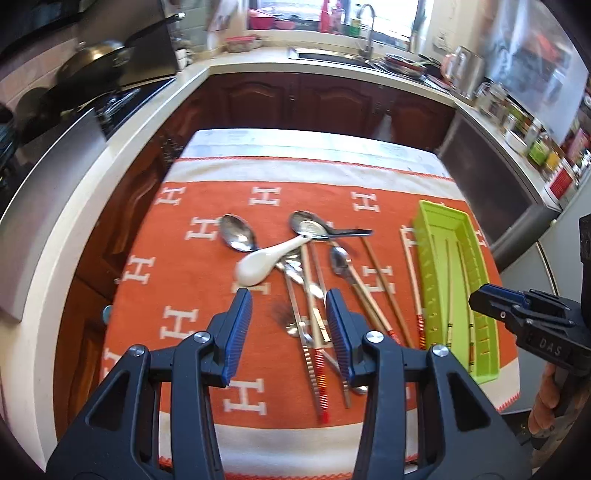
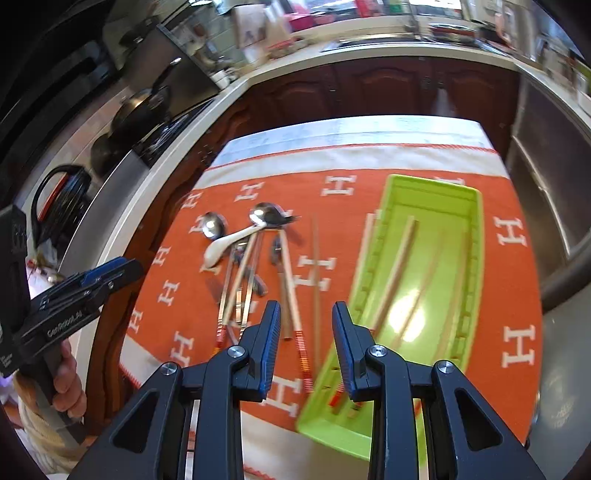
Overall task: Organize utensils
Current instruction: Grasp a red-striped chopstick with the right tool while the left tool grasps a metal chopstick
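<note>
I'm in a home kitchen: sink with tall faucet [image 1: 366,29] under a window, stove with a dark wok [image 1: 92,62] at left, brown wood cabinets [image 1: 314,99], jars and bottles [image 1: 532,129] along the right counter, orange patterned cloth [image 1: 207,229] over the table.

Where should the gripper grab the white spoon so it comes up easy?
Probably best by the handle of the white spoon, near its middle, coming down from above with the fingers either side of it. The handle is thin and sticks up over the metal spoons; the bowl is wide, rounded and looks slippery.
</note>
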Action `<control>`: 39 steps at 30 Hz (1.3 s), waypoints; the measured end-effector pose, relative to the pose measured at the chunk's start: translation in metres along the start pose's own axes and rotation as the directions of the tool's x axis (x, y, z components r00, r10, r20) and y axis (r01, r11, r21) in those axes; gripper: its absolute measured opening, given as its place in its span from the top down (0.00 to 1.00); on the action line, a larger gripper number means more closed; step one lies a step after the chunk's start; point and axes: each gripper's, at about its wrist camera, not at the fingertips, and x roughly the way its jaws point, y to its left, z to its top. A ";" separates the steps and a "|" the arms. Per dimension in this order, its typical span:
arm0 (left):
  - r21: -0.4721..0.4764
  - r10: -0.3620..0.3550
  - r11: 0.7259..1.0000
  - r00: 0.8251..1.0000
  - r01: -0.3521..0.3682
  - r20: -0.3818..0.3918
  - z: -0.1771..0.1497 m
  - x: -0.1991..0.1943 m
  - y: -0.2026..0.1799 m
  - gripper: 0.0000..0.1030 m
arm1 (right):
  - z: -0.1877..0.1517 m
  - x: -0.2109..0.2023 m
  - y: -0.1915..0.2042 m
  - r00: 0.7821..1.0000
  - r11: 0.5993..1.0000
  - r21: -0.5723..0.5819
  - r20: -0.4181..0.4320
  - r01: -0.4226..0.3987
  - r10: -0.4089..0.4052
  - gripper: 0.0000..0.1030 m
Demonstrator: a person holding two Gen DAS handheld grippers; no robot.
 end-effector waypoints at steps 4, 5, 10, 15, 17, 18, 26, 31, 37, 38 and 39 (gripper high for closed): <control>-0.031 0.014 0.999 1.000 -0.015 -0.009 -0.010 0.005 0.020 0.63 | 0.002 0.014 0.032 0.999 0.998 -0.057 -0.021 -0.036 0.034 0.72; -0.039 0.018 0.999 1.000 -0.019 -0.015 -0.014 0.007 0.025 0.63 | 0.002 0.020 0.040 0.999 0.996 -0.072 -0.029 -0.044 0.042 0.72; -0.067 0.032 0.997 0.999 -0.035 -0.042 -0.033 0.023 0.042 0.63 | 0.000 0.054 0.071 0.992 0.989 -0.109 -0.086 -0.100 0.091 0.72; -0.097 0.034 0.994 0.996 -0.042 -0.079 -0.052 0.042 0.058 0.63 | -0.003 0.100 0.091 0.980 0.984 -0.111 -0.160 -0.138 0.119 0.72; -0.108 0.025 0.994 0.995 -0.035 -0.094 -0.058 0.048 0.064 0.63 | -0.006 0.119 0.097 0.974 0.984 -0.111 -0.193 -0.142 0.119 0.72; -0.113 0.021 0.993 0.995 -0.032 -0.102 -0.061 0.052 0.067 0.63 | -0.008 0.127 0.099 0.972 0.984 -0.115 -0.207 -0.139 0.113 0.73; -0.116 -0.014 0.993 0.992 -0.001 -0.129 -0.072 0.069 0.075 0.63 | -0.015 0.179 0.116 0.955 0.988 -0.108 -0.287 -0.108 0.073 0.83; -0.111 -0.038 0.993 0.991 0.024 -0.129 -0.072 0.075 0.075 0.63 | -0.016 0.196 0.117 0.951 0.991 -0.104 -0.307 -0.083 0.047 0.87; -0.106 -0.071 0.993 0.986 0.056 -0.150 -0.072 0.087 0.070 0.63 | -0.015 0.198 0.116 0.955 0.992 -0.108 -0.294 -0.061 0.027 0.91; -0.104 -0.077 0.993 0.985 0.061 -0.154 -0.072 0.089 0.069 0.63 | -0.016 0.195 0.115 0.957 0.992 -0.111 -0.290 -0.055 0.021 0.92; -0.101 -0.085 0.992 0.984 0.069 -0.158 -0.072 0.091 0.067 0.63 | -0.016 0.193 0.114 0.957 0.993 -0.111 -0.289 -0.049 0.015 0.93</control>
